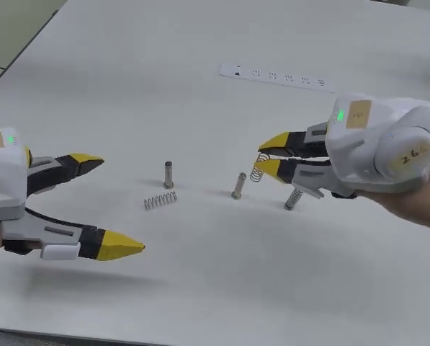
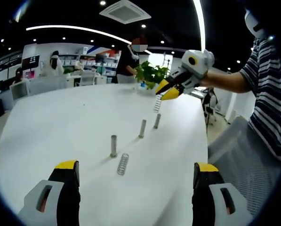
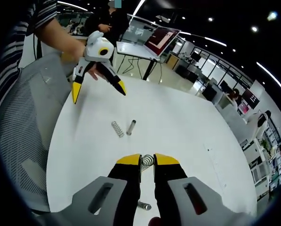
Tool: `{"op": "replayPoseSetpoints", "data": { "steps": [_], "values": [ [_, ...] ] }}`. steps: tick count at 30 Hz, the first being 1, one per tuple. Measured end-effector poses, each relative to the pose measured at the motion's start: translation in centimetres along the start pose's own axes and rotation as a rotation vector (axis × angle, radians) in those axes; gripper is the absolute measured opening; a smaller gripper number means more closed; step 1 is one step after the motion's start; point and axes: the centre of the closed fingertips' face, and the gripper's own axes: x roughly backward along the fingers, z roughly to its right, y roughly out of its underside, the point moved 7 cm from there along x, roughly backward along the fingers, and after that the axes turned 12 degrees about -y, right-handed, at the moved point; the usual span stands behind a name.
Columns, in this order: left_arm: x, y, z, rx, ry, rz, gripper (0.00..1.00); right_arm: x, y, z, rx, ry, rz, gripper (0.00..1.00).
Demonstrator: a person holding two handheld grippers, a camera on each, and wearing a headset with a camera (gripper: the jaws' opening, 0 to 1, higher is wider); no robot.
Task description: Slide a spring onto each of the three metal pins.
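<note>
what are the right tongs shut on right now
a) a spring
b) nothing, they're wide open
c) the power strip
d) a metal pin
A: the right tongs pinch a spring between their yellow tips, clear of the table, as the right gripper view shows head-on.

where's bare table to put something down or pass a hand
Free: the broad stretch between the power strip and the row of pins, and the near edge below the loose spring. Crowded: around the pins, where the right gripper holds a spring.
</note>
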Motion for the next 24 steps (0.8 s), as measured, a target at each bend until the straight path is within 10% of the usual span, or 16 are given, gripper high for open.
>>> {"op": "replayPoseSetpoints", "data": {
  "steps": [24],
  "values": [
    [0.8, 0.3, -0.5, 0.027, -0.034, 0.008, 0.98, -2.7, 1.0, 1.2, -0.071, -0.015, -0.022, 0.07]
  ]
}}
